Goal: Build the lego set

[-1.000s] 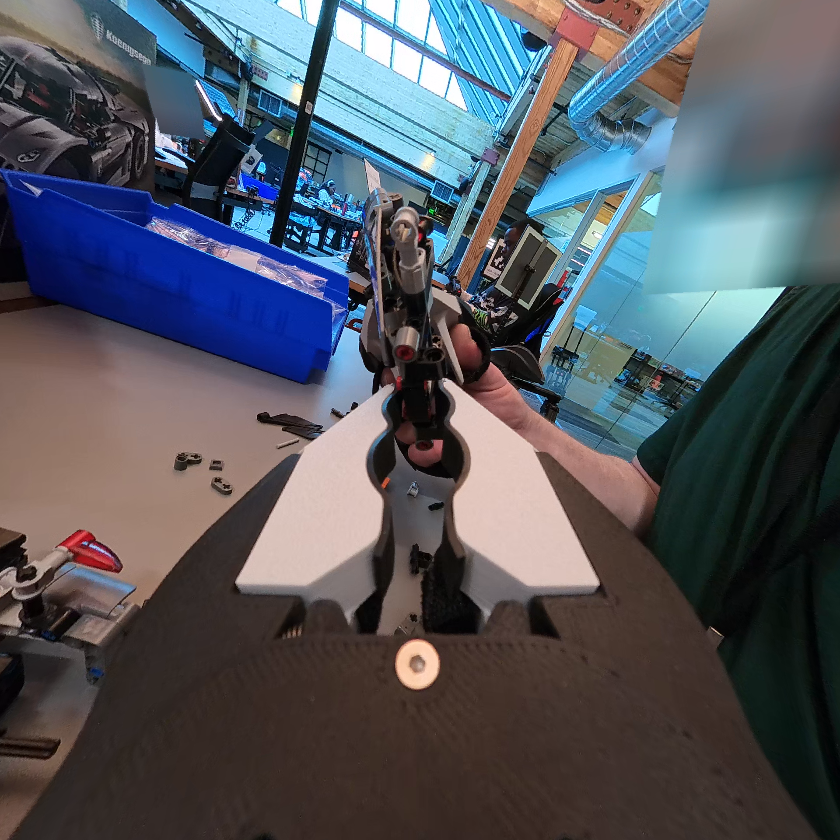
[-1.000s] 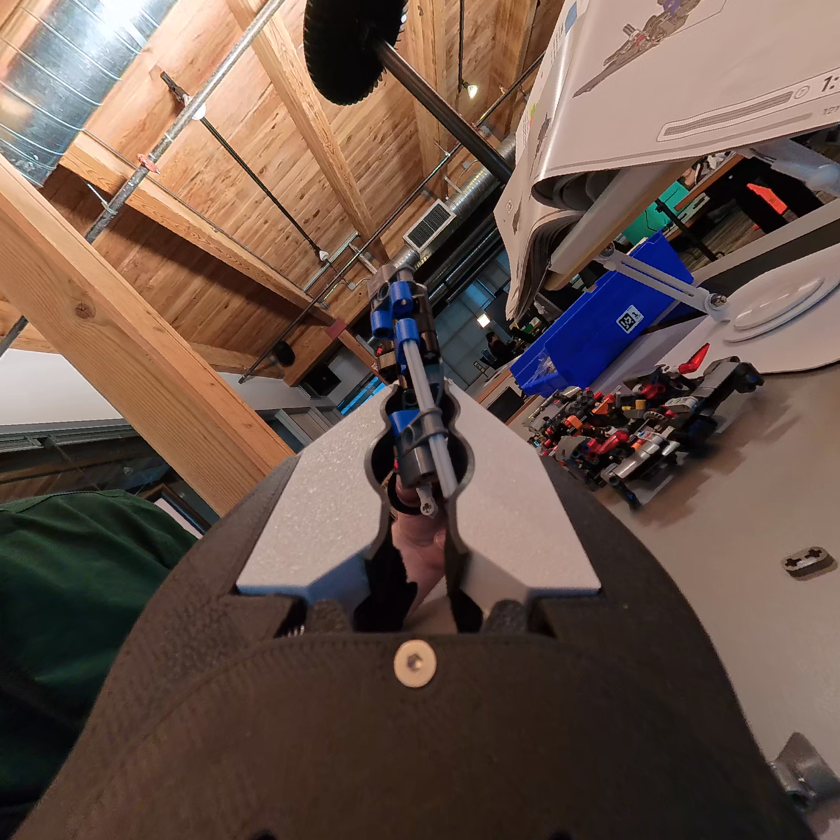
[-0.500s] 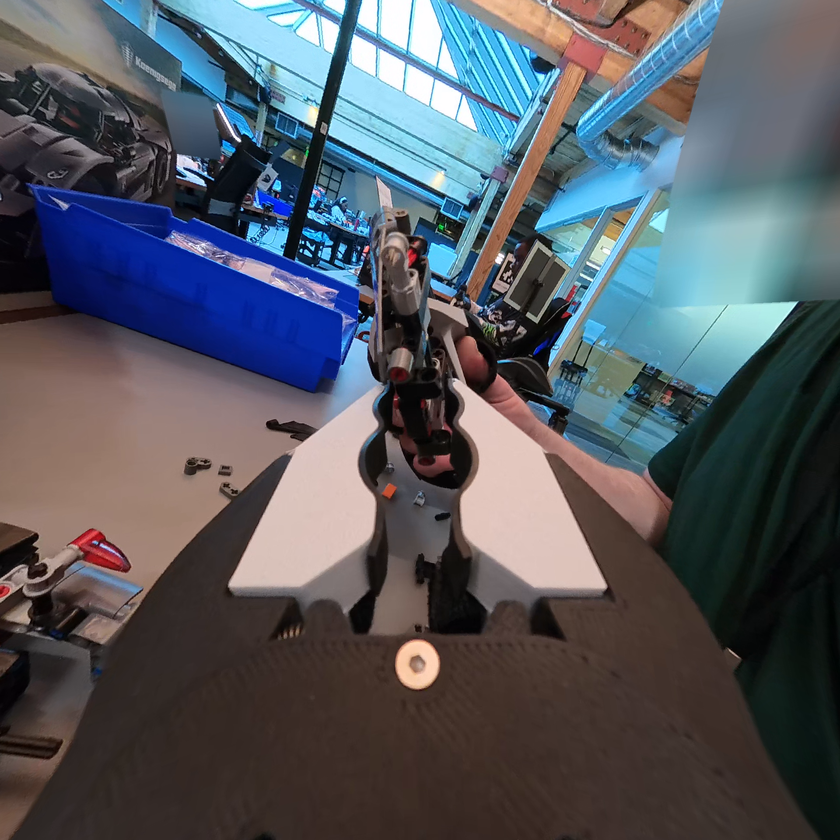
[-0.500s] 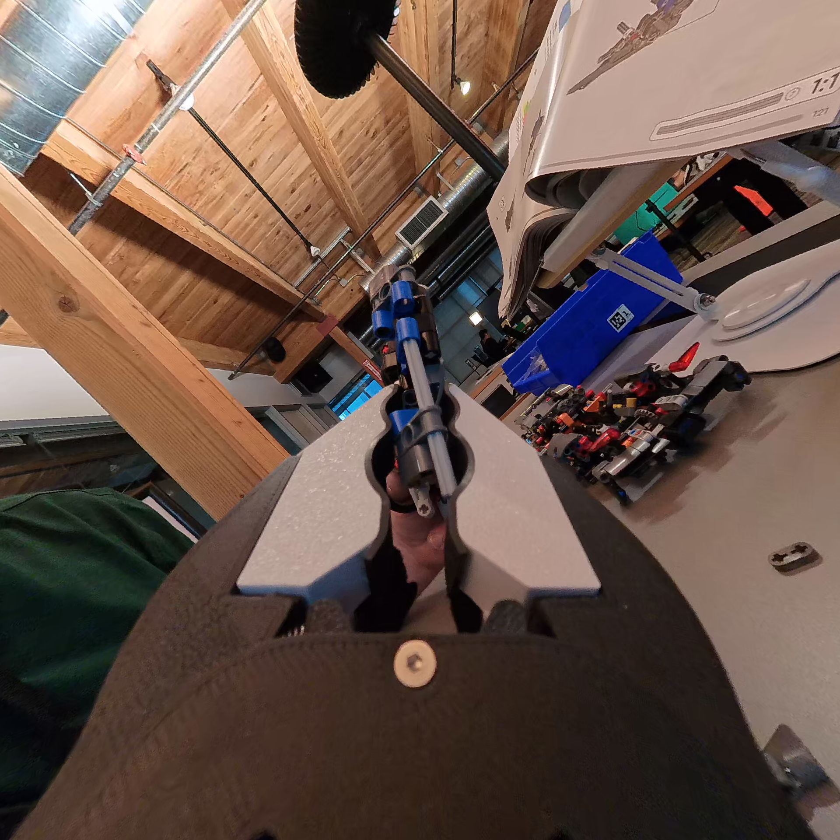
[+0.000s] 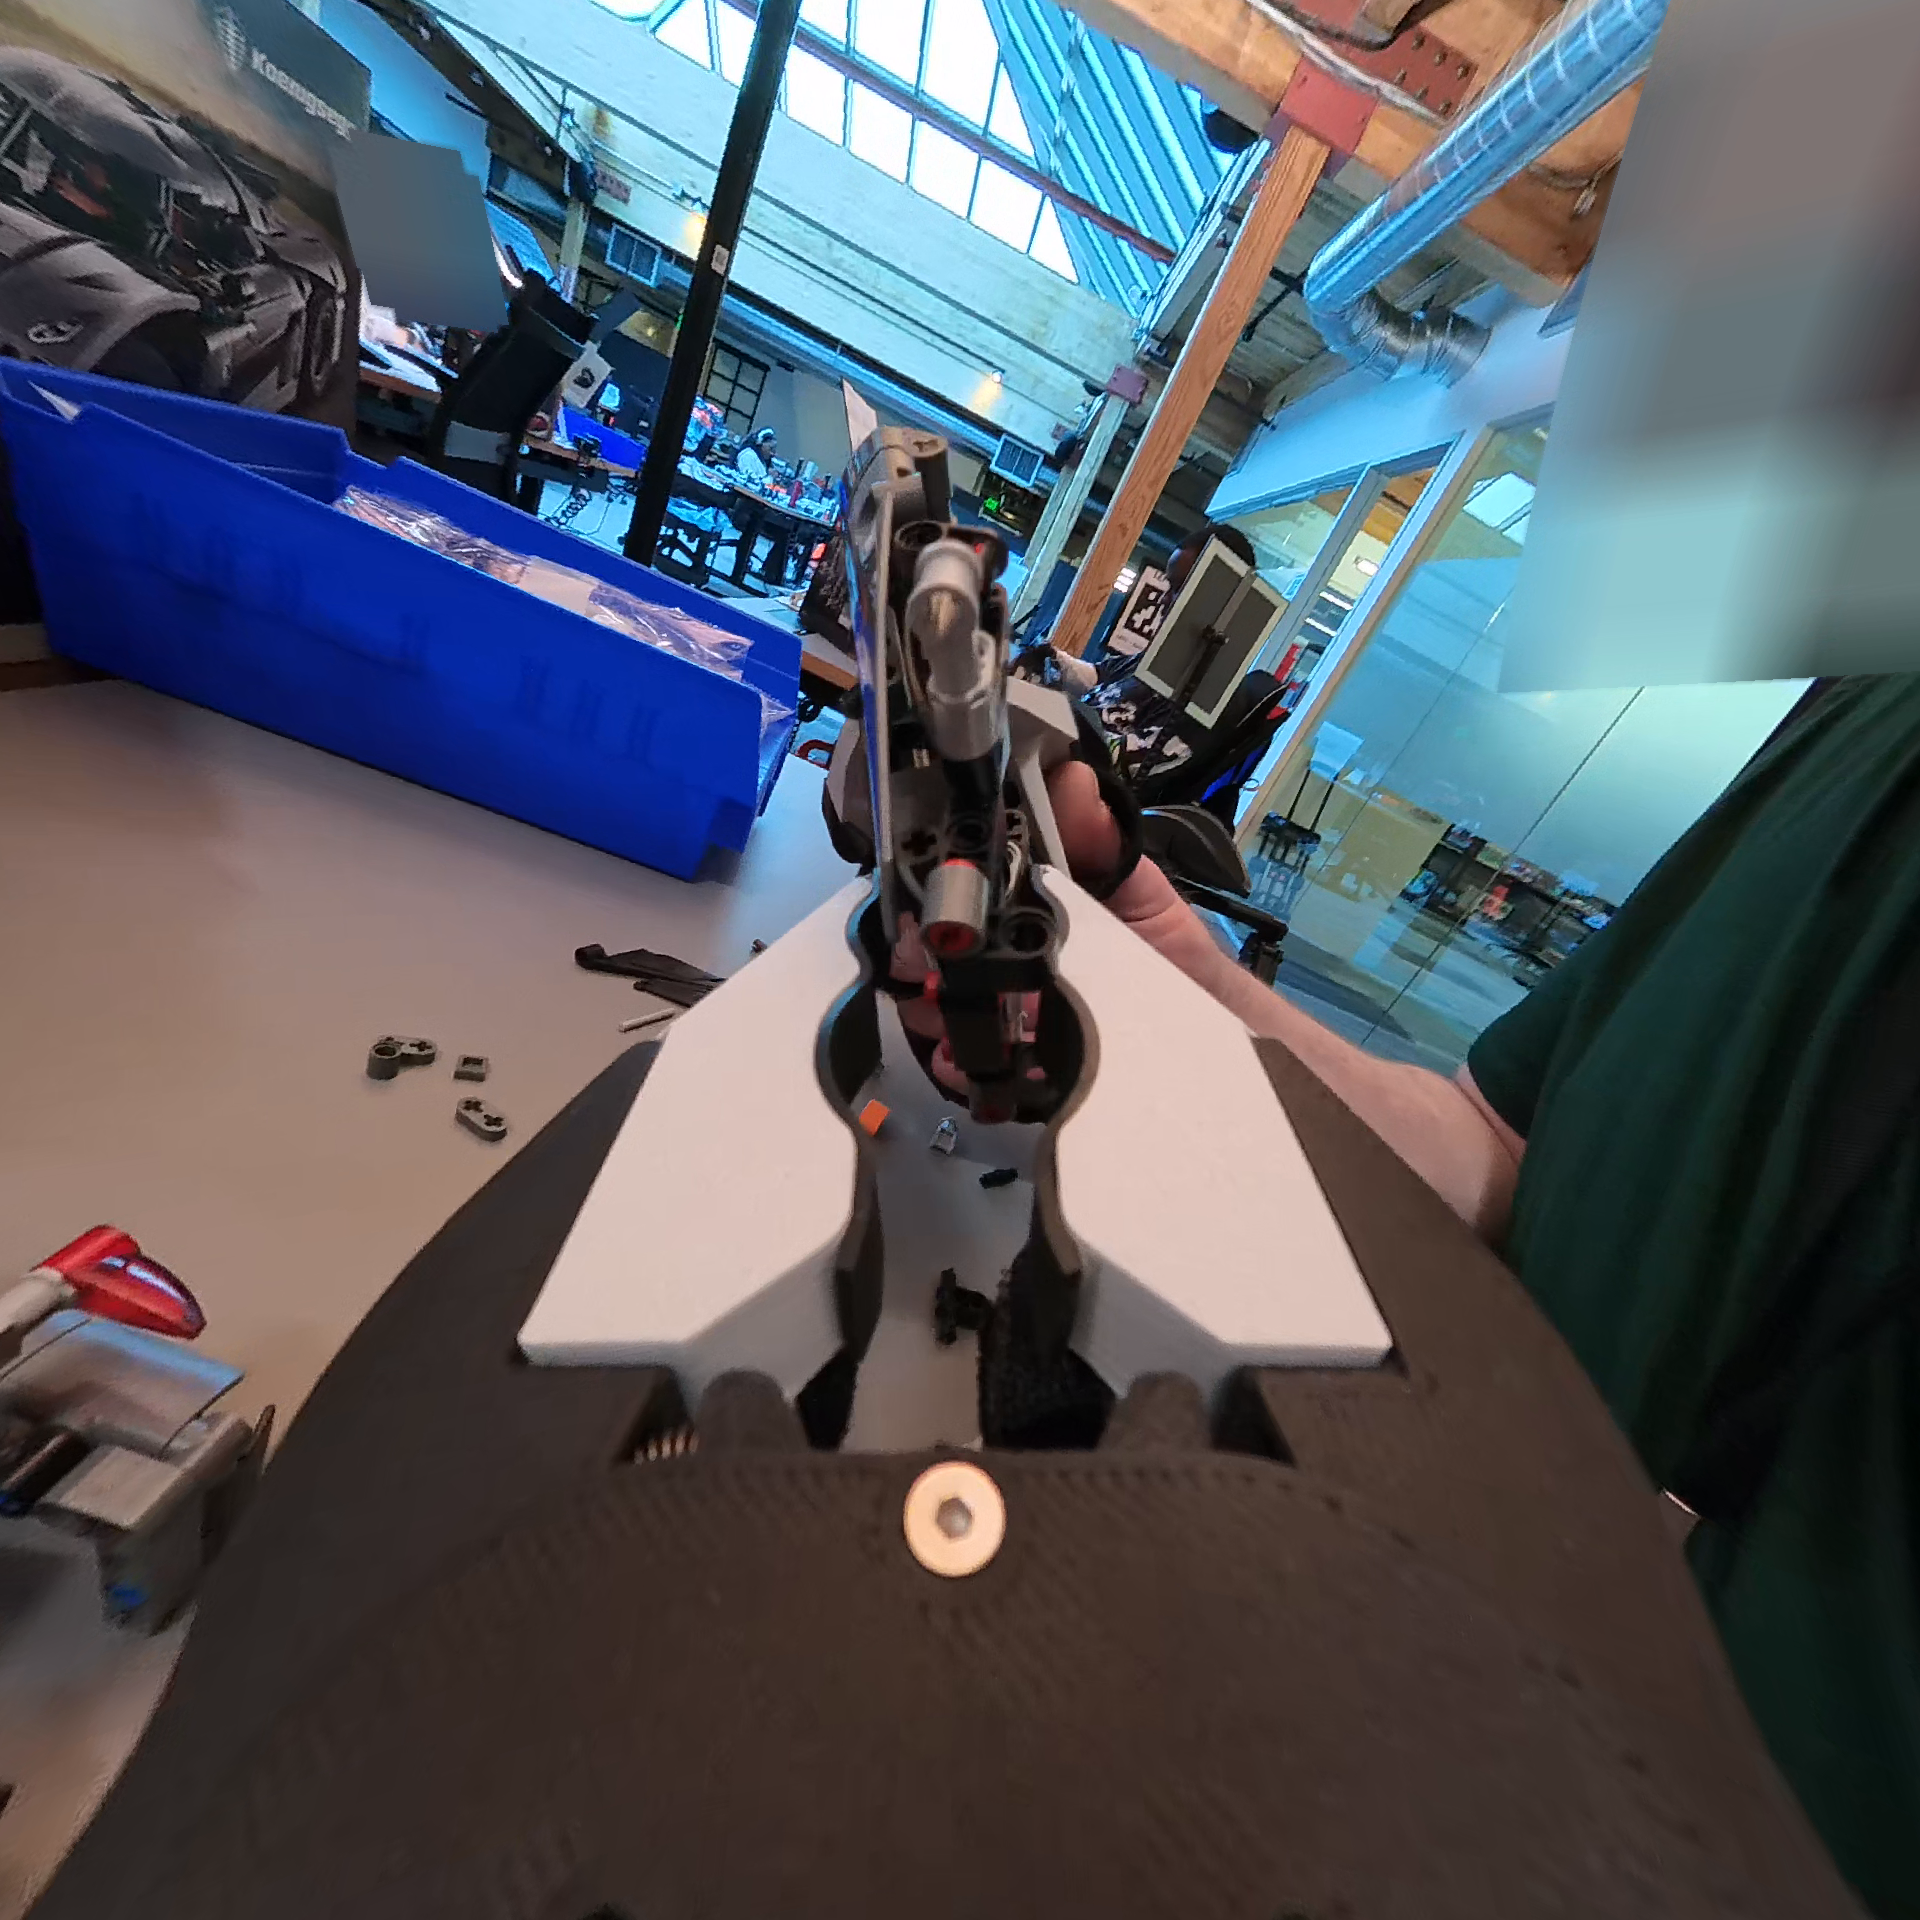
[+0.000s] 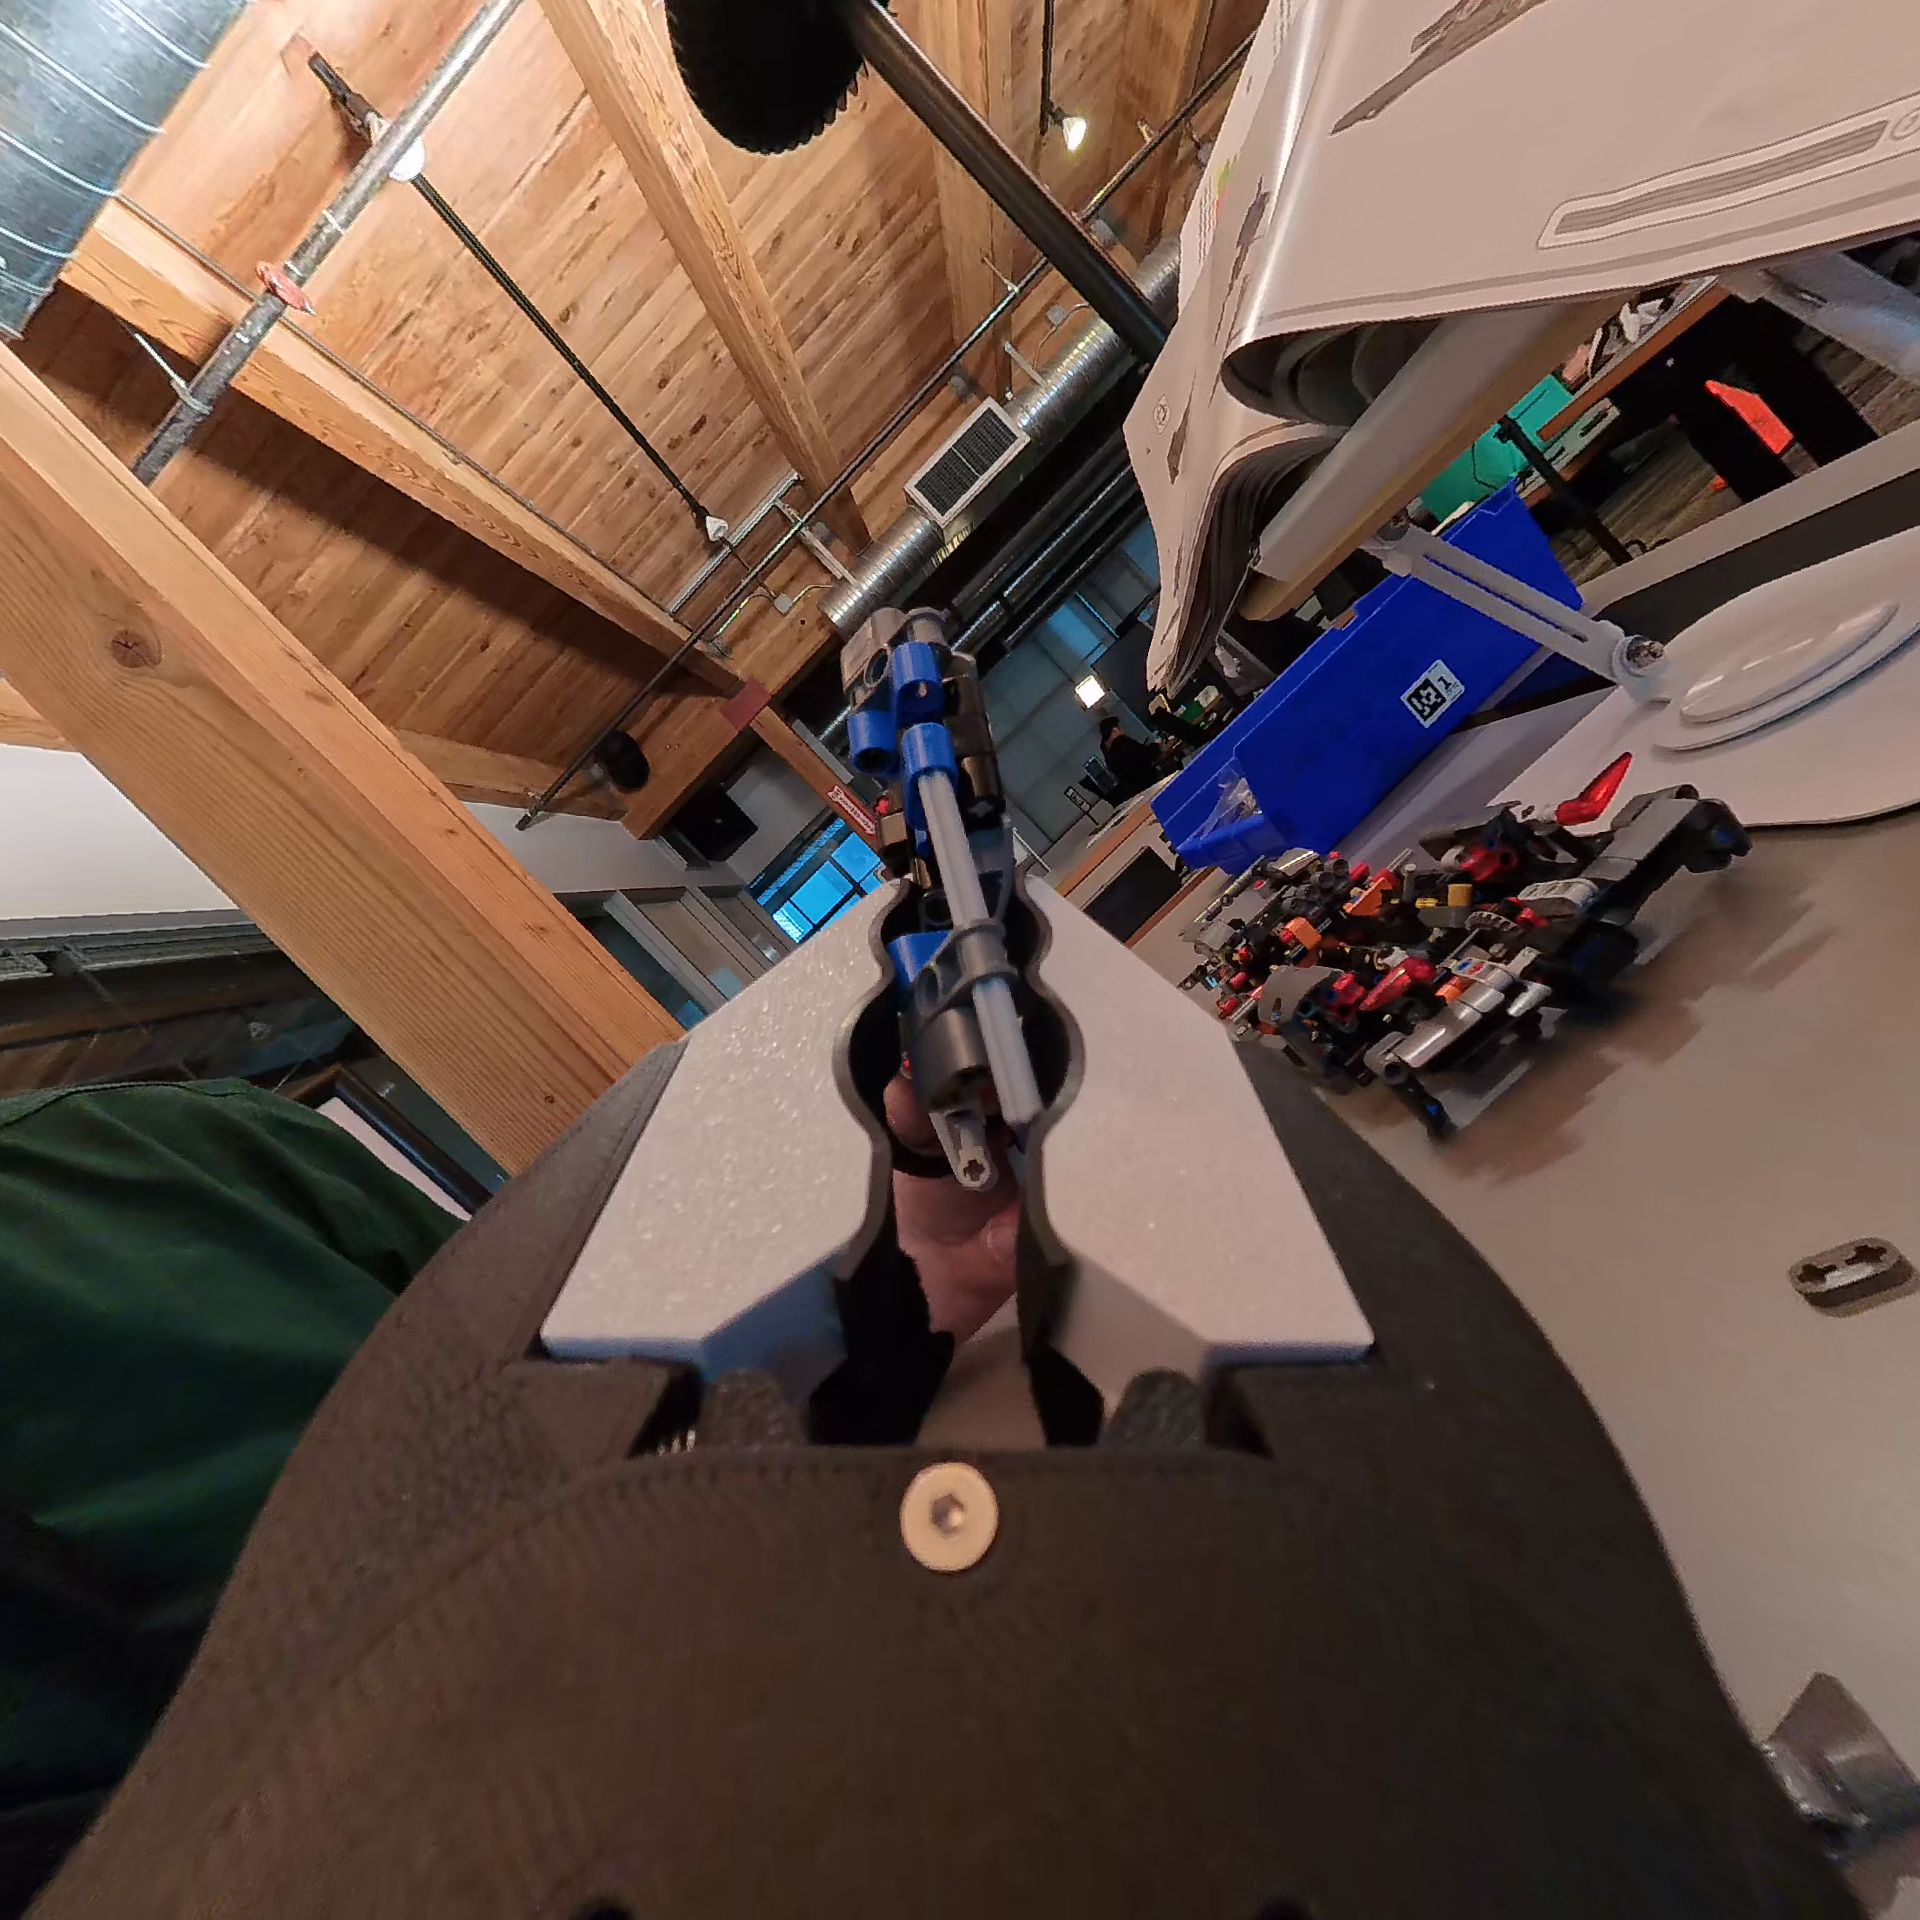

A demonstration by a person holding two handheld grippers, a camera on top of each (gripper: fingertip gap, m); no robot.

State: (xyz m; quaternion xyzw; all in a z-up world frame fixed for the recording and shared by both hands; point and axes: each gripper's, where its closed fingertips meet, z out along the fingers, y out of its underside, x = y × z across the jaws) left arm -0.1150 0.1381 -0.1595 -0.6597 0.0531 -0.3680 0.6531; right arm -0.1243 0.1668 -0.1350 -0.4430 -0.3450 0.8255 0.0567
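Note:
A slim Lego sub-assembly (image 5: 951, 665) of black, grey and red parts stands upright in the air between both grippers. My left gripper (image 5: 961, 914) is shut on its lower end. In the right wrist view the same assembly (image 6: 925, 748) shows blue connectors and a long grey axle, and my right gripper (image 6: 956, 904) is shut on it. The right gripper's grey finger (image 5: 1039, 717) and the hand (image 5: 1132, 883) holding it show behind the assembly. The partly built car model (image 6: 1455, 956) lies on the table to the right; its grey and red end (image 5: 94, 1382) shows at lower left.
A blue bin (image 5: 364, 623) with plastic bags stands at the back left, with loose small parts (image 5: 436, 1070) in front of it. An open instruction booklet (image 6: 1507, 208) sits on a stand above another blue bin (image 6: 1371, 707). A small grey part (image 6: 1855, 1273) lies on the table. A person's green sleeve (image 5: 1714, 1091) is at right. Some 4 centimetres of space lies between my two pairs of fingers. Between my left fingertips and the partly built car model (image 6: 1455, 956) there is roughly 15 centimetres.
Both grippers stay shut on the assembly. It has tilted and turned slightly in the air, and both views have shifted a little with it.

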